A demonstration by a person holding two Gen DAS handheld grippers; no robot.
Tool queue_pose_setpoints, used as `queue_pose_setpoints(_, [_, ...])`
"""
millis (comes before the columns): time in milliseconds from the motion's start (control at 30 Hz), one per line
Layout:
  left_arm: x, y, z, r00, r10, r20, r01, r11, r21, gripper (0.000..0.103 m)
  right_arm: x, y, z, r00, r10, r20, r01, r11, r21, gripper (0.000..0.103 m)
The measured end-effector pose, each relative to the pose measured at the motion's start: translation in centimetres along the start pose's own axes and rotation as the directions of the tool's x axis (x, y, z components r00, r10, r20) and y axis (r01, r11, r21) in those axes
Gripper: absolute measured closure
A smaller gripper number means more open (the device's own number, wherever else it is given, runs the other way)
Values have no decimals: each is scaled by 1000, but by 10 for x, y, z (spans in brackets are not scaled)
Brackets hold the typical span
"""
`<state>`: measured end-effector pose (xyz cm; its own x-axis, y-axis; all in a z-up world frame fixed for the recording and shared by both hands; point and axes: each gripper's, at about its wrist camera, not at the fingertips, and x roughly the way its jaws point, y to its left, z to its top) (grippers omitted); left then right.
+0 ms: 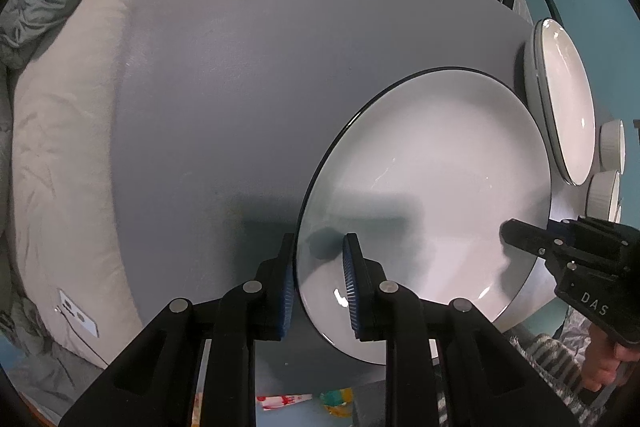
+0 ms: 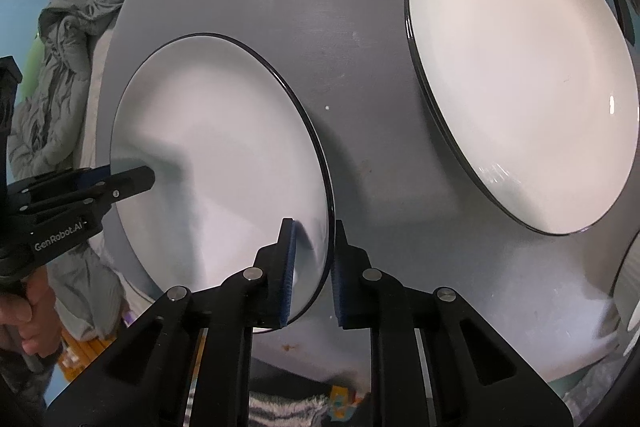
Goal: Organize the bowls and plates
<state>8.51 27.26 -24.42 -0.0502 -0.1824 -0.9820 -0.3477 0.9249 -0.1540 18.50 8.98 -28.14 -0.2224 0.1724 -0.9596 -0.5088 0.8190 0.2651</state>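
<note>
A large white plate (image 1: 432, 167) (image 2: 224, 147) with a dark rim lies near the front edge of the grey table (image 1: 220, 87) (image 2: 380, 167). My left gripper (image 1: 318, 251) straddles its left rim, one finger outside the edge and one over the plate's face, shut on the rim. At the opposite side my right gripper (image 2: 314, 243) holds the right rim the same way, its outer pad against the edge. Each gripper shows in the other's view, the left gripper (image 2: 132, 179) and the right gripper (image 1: 516, 235). I cannot tell whether the plate rests on the table.
A stack of similar plates (image 2: 520, 87) (image 1: 568, 99) sits further back on the right. Two small white bowls (image 1: 612, 143) stand beside it. Pale bedding (image 1: 60, 147) borders the table's left side. A hand (image 2: 24, 311) holds the left gripper's handle.
</note>
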Motion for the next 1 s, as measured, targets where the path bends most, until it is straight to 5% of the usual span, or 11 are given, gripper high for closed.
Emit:
queue_pose_setpoints(400, [-31, -40, 8, 999, 5, 45, -6, 1000, 19, 81, -27, 5, -1, 1000, -6, 22, 6, 1000, -3, 87])
queue_pose_setpoints(1000, [-41, -125, 60, 996, -36, 82, 26, 993, 114, 81, -75, -54, 9, 995, -26, 92, 19, 996, 83, 87])
